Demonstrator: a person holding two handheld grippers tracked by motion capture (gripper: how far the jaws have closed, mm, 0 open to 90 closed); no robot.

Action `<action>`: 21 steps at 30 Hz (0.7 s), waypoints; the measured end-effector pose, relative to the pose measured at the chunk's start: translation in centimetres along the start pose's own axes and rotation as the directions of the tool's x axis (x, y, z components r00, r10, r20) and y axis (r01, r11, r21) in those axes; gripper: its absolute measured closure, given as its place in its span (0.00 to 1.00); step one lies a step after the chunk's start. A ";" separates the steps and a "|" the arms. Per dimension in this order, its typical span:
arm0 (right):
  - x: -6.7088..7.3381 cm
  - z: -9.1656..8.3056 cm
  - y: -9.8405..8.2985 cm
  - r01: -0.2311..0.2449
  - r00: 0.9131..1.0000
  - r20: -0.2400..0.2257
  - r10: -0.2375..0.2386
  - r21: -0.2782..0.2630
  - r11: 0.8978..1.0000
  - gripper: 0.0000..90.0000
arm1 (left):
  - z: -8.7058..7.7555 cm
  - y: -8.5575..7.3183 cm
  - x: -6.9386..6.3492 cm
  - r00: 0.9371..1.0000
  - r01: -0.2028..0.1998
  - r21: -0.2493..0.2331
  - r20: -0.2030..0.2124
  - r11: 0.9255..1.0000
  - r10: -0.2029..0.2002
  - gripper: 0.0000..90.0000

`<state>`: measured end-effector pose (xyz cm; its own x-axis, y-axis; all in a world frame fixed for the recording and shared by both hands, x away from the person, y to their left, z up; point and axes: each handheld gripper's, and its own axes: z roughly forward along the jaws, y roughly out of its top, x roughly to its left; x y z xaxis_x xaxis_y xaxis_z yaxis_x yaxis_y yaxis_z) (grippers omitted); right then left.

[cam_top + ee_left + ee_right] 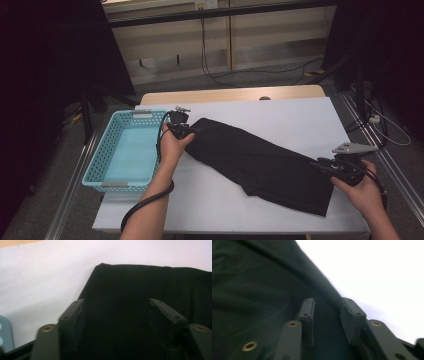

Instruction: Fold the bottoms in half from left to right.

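A black folded garment [260, 165] lies slantwise on the white table cover [285, 115], from the upper left to the lower right. My left gripper [191, 131] is at the garment's upper-left end. In the left gripper view its jaws stand wide apart [116, 302] just above the dark cloth [130, 285], with nothing pinched. My right gripper [322, 165] is at the garment's lower-right edge. In the right gripper view a gap shows between the jaws [328, 301], and the cloth's edge [262, 285] runs under and between them, not visibly pressed.
A light blue plastic basket [95, 165] stands at the table's left side, close to my left hand. Behind the white cover a strip of wooden tabletop [230, 94] shows. Cables lie on the floor beyond the table. Bare white cover lies in front of and behind the garment.
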<state>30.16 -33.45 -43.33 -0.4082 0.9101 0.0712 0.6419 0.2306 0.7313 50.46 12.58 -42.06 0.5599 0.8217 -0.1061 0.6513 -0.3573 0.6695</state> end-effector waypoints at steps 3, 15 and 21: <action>0.2 0.0 -0.2 0.022 0.999 0.026 -0.022 0.014 1.000 0.81 | -0.4 -0.4 -0.3 1.000 -0.003 -0.008 0.008 1.000 0.003 0.30; -0.5 1.6 -0.9 0.019 0.999 0.042 -0.022 0.074 0.997 0.98 | -1.6 -2.8 -1.9 0.998 -0.039 -0.042 0.039 0.998 0.041 0.25; -0.8 1.5 -0.2 0.020 0.997 0.072 -0.026 0.073 0.997 0.99 | -2.3 -3.7 -2.3 0.998 -0.042 -0.056 0.052 0.998 0.045 0.25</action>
<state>31.34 -33.72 -44.58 -0.3765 0.9264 0.0030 0.6791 0.2738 0.6811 45.56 13.00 -42.64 0.6141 0.7810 -0.1139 0.5977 -0.3659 0.7133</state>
